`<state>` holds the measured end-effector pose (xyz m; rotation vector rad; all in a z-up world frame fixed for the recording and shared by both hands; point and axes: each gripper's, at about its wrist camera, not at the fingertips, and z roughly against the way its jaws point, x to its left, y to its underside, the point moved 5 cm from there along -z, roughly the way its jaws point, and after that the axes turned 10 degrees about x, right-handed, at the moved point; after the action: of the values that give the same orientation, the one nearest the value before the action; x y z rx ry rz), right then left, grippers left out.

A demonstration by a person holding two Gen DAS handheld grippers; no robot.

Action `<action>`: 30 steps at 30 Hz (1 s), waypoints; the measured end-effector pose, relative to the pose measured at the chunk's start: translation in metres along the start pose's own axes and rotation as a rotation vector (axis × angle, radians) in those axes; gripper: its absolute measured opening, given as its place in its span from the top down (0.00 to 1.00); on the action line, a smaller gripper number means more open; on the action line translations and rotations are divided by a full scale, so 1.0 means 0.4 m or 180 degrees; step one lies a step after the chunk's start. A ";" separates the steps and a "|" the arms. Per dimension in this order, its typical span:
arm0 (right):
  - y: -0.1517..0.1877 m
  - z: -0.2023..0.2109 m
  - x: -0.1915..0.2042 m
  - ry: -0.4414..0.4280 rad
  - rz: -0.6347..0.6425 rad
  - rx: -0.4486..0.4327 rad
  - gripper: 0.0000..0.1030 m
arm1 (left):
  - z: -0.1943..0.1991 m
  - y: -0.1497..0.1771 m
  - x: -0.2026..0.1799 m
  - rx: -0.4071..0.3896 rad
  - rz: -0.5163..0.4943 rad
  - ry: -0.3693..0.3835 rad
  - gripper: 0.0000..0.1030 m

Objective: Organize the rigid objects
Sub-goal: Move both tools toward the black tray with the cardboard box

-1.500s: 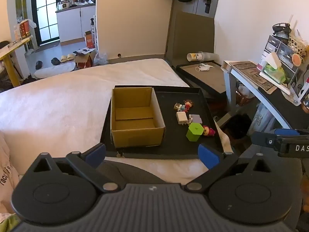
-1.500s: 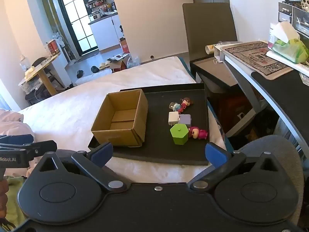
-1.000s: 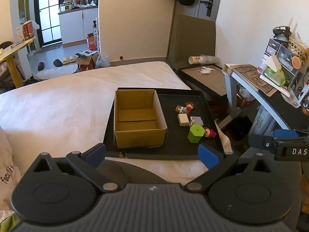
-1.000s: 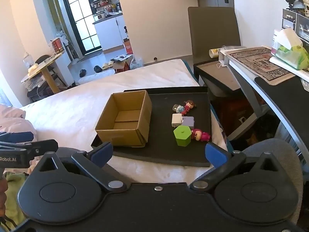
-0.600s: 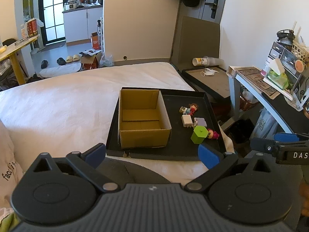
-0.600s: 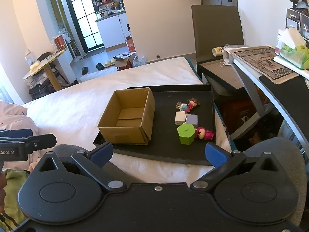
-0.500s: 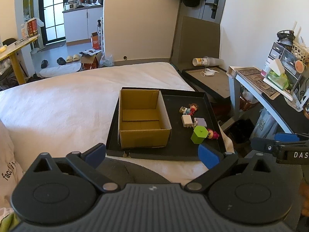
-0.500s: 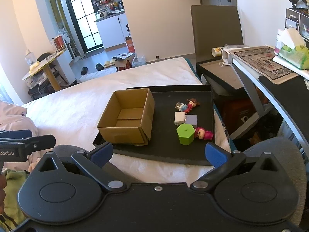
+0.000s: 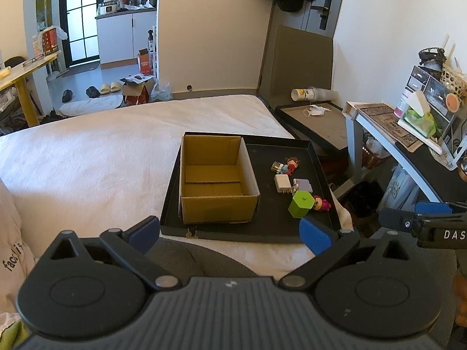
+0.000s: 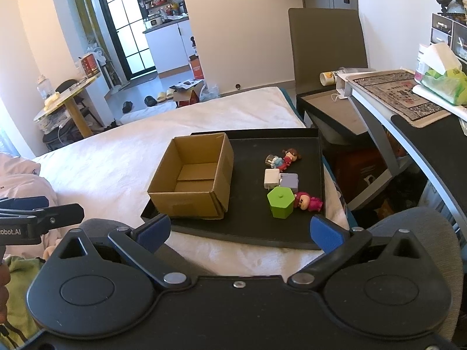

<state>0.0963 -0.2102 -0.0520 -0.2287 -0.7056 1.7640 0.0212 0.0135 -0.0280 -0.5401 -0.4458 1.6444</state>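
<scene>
Right now the small rigid things sit loose on the right half of the black tray (image 10: 316, 157): a green hexagonal block (image 10: 280, 202) nearest, a pink figurine (image 10: 308, 201) touching its right side, a white charger (image 10: 271, 178) and a grey-lilac block (image 10: 289, 181) side by side just behind, and a small cluster of toy figures (image 10: 282, 158) farther back. To their left on the same tray stands the open cardboard box (image 10: 192, 180), empty as far as its floor shows, which looks like the place they belong. The tray lies on the bed (image 9: 87, 157), near its right edge. Both tools hover short of the tray with nothing between their blue pads: the right tool (image 10: 238, 230) has its jaws wide apart, and so does the left tool (image 9: 230, 232). No object has gone into the box yet, so the step in hand is likely the first reach. The green block is the easiest start, being nearest and tallest; the right tool should come down over it with a pad on each of two opposite flat faces, not on the corners, and without nudging the pink figurine against it. The left tool could steady the box, since light cardboard may slide.
</scene>
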 end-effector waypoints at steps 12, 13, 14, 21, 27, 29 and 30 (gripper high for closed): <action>-0.004 0.000 -0.003 0.0038 -0.0011 -0.0002 0.00 | 0.003 0.001 0.001 -0.0002 0.0003 -0.0010 0.02; -0.004 0.000 -0.003 0.0037 -0.0011 -0.0003 0.00 | 0.005 0.000 0.000 -0.0003 0.0003 -0.0009 0.02; -0.004 0.000 -0.003 0.0038 -0.0011 -0.0003 0.00 | 0.006 0.000 0.000 -0.0005 0.0001 -0.0010 0.02; -0.003 0.000 -0.002 0.0042 -0.0011 -0.0002 0.00 | 0.008 -0.001 0.000 -0.0006 0.0006 -0.0008 0.02; -0.002 0.000 -0.001 0.0041 -0.0010 -0.0001 0.00 | 0.010 -0.003 0.002 -0.0011 -0.0004 0.0006 0.02; -0.002 0.000 -0.001 0.0037 -0.0007 0.0000 0.00 | 0.009 -0.004 0.002 -0.0011 -0.0006 -0.0001 0.02; -0.003 -0.001 -0.001 0.0031 -0.0010 0.0003 0.00 | 0.008 -0.004 0.003 -0.0014 -0.0007 -0.0002 0.02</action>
<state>0.0975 -0.2104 -0.0516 -0.2352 -0.6977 1.7591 0.0204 0.0148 -0.0245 -0.5421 -0.4505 1.6419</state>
